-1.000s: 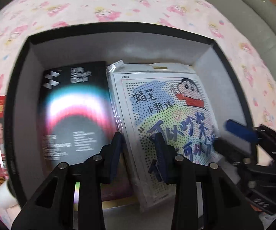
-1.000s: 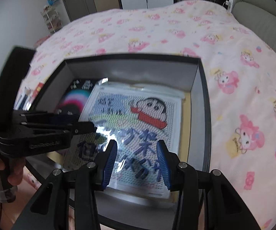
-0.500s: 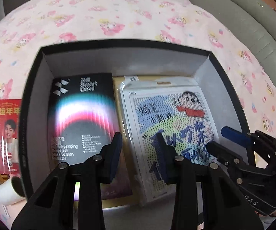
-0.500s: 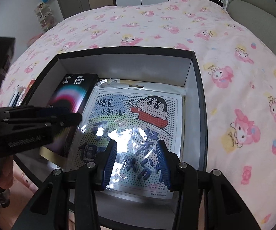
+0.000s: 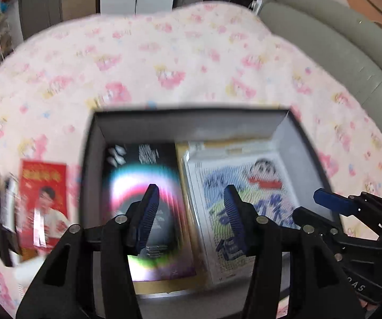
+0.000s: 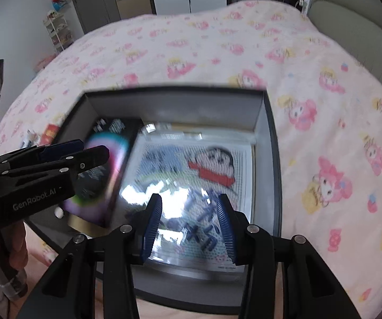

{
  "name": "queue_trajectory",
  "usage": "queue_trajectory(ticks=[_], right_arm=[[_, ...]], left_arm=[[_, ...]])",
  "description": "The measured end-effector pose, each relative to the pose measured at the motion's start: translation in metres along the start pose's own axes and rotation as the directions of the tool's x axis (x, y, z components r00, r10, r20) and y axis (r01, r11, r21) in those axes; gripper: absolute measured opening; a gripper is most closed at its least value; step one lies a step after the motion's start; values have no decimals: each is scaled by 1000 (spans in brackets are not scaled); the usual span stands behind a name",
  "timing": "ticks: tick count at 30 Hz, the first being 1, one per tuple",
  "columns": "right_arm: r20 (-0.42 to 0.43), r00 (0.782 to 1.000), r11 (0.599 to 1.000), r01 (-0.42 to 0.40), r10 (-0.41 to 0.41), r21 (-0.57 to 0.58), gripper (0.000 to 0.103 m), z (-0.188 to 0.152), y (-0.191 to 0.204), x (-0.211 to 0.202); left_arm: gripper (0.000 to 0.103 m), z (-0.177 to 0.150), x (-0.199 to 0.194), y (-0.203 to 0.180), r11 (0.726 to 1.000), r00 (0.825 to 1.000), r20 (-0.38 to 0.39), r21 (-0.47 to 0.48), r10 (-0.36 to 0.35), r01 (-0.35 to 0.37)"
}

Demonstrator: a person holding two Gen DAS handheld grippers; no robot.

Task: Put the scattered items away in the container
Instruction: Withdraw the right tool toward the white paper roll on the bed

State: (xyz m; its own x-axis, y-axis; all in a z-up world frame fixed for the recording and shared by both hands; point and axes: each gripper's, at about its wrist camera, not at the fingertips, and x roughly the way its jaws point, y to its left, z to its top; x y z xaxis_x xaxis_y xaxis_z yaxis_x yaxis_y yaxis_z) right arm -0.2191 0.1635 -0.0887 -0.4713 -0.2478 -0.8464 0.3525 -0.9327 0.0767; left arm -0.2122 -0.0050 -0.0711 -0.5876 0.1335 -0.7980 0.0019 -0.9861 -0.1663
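A black box (image 5: 92, 143) with grey inner walls is being carried by a bed covered in a pink cartoon-print blanket (image 5: 164, 61). Inside the box, a dark carton with a rainbow arc (image 5: 127, 183) is lying on the left and a clear-wrapped cartoon bead sheet (image 6: 199, 164) is lying just beside it on the right. The left gripper (image 5: 191, 215) is being held above the near part of the box, its fingers spread with nothing between them. The right gripper (image 6: 189, 223) is likewise being held spread and empty over the near edge of the sheet. Outside the box, on the blanket to its left, a red card with a portrait (image 5: 43, 199) is lying, with blurred items beside it that cannot be identified.
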Motion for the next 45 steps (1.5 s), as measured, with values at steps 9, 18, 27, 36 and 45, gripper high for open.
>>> queue_trajectory(ticks=[9,18,27,36,45], right_arm=[[117,993,1000,4,-1,-25,43,15,39,-68],[218,974,995,-40,60,-93,43,9,86,-127],[267,946,973,-138,184,-184,43,10,155,-157],[217,928,930,-237,302,-282,43,8,234,-137],[137,937,912,-269,323,-310,43,9,271,-91]], left_arm=[[64,4,-83,1,1000,993,119,15,-23,21],[64,-5,-169,20,998,980,199,66,13,-26],[64,-29,-229,70,991,964,239,35,119,-131],[64,-66,-251,140,977,949,231,-72,214,-203],[64,-93,-241,209,955,946,194,-193,260,-223]])
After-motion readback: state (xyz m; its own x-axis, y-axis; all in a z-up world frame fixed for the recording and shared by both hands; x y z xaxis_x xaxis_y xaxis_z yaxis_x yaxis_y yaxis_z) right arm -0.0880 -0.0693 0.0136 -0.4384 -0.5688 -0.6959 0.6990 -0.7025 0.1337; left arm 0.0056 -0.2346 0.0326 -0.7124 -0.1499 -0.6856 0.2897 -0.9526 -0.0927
